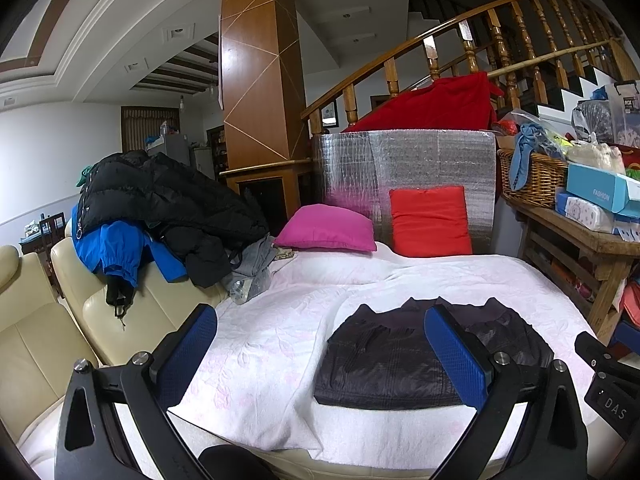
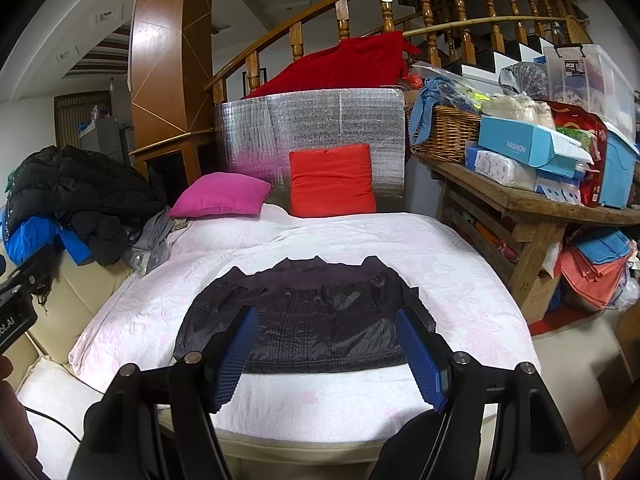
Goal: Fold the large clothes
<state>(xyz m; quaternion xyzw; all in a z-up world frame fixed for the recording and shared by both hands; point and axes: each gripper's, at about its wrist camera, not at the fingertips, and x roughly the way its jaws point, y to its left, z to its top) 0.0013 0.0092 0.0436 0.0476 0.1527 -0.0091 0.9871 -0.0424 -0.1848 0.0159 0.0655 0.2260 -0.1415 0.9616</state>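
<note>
From where I sit, the dark jacket [image 2: 304, 316] looks already folded: it lies as a compact, roughly rectangular bundle on the white bedspread [image 2: 360, 240], near the front edge of the bed, its near hem straight and its collar end toward the pillows. I judge this garment done, or close to it (the far edge is a bit rumpled, and I cannot tell whether the sleeves are tucked neatly underneath).

What seems left is the heap on the cream sofa [image 1: 44, 320] off to the left: a black puffer coat [image 1: 160, 196], a blue jacket [image 1: 116, 252] under it and some grey clothing [image 1: 256, 264] spilling toward the bed. None of that looks folded, so I would put the task well short of finished.

The left gripper [image 1: 320, 356] has its jaws spread wide, holding nothing and touching nothing that I can see; the folded jacket sits beyond and to the right of centre in its view. The right gripper [image 2: 328, 356] is likewise wide apart and empty, hovering in front of the bundle with the jacket framed between its blue pads [image 2: 236, 356].
</note>
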